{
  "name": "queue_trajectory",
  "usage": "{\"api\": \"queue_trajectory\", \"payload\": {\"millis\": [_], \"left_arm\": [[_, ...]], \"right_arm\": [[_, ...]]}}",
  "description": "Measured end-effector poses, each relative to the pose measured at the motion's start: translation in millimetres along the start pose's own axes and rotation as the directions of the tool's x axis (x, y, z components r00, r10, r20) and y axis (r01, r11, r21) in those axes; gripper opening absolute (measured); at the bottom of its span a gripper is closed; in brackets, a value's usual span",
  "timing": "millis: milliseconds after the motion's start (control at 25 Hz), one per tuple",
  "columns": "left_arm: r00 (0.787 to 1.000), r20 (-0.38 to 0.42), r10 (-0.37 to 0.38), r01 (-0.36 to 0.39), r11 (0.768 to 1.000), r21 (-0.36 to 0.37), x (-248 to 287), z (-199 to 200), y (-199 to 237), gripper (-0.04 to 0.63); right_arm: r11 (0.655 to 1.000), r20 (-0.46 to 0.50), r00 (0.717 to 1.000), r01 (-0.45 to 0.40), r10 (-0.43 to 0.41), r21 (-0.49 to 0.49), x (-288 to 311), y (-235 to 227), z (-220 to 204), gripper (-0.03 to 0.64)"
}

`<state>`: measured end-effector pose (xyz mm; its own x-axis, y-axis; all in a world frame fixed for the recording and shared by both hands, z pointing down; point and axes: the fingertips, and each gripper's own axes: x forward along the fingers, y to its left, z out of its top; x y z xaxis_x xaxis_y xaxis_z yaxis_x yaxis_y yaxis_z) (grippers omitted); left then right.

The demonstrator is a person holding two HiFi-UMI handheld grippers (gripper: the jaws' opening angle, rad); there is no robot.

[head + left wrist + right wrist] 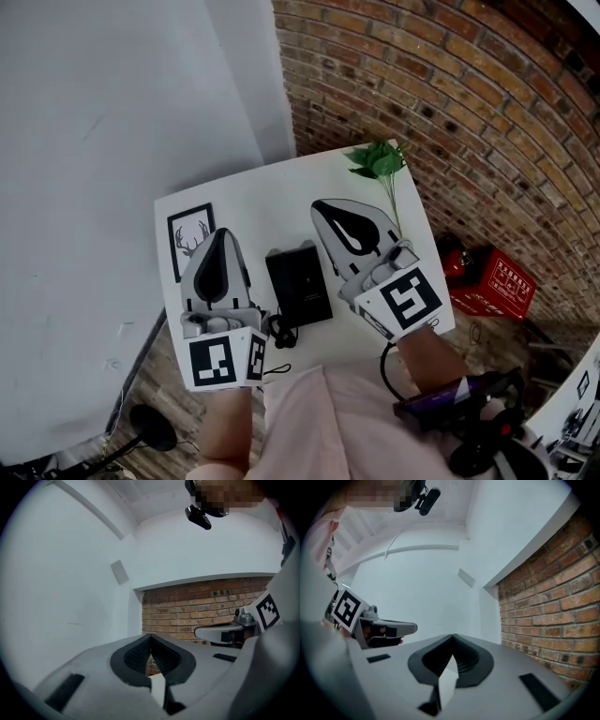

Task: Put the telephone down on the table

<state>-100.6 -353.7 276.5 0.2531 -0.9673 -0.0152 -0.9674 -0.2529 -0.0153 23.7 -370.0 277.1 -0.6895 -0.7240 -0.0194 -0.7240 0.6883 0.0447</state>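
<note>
A black telephone [299, 284] lies flat on the white table [262, 202], its cord [280, 334] trailing off the near edge. My left gripper [221, 236] hovers just left of it, shut and empty. My right gripper [323, 208] hovers just right of it, also shut with nothing held. Both point level toward the far wall. In the left gripper view the jaws [149, 638] meet at the tips against white wall and brick. In the right gripper view the jaws [452, 638] are likewise closed, and the left gripper [377, 628] shows beside them.
A framed deer picture [190, 235] lies at the table's left side. A green plant sprig [380, 164] rests at the far right corner. A brick wall [450, 103] runs to the right, a white wall [122, 122] to the left. A red box [494, 284] sits on the floor.
</note>
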Motion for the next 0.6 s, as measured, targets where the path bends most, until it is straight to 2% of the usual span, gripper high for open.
{"api": "queue_trajectory", "payload": {"millis": [600], "left_arm": [[1.000, -0.014, -0.007, 0.007, 1.000, 0.024, -1.4, -5.4, -3.7, 0.004]], "right_arm": [[1.000, -0.006, 1.000, 0.022, -0.022, -0.010, -3.2, -3.1, -3.3, 0.005]]}}
